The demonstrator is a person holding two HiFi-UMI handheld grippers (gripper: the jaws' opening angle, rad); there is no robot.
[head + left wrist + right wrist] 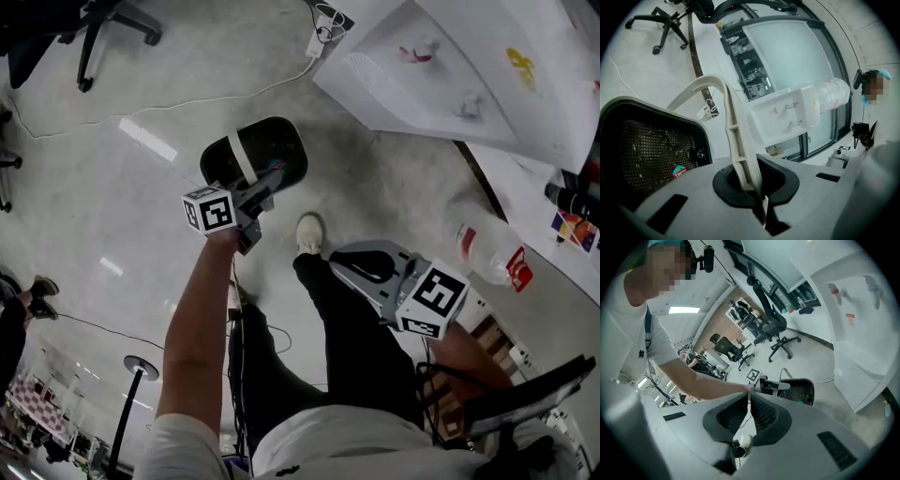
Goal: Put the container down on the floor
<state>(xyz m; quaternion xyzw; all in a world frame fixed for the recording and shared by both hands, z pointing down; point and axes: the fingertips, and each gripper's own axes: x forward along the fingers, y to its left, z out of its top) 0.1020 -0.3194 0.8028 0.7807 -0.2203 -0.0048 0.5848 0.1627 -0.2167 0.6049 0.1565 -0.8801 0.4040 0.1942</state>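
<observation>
The left gripper is clamping the white handle of the black mesh container, which is hanging just beyond it, above the floor. The right gripper, jaws together and empty, is hovering farther off.

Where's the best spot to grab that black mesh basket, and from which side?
The pale arched handle, from above. It is a thin bar spanning the mouth of the mesh basket, so jaws can close round it and the load hangs beneath, as with the left hand-held gripper.
</observation>
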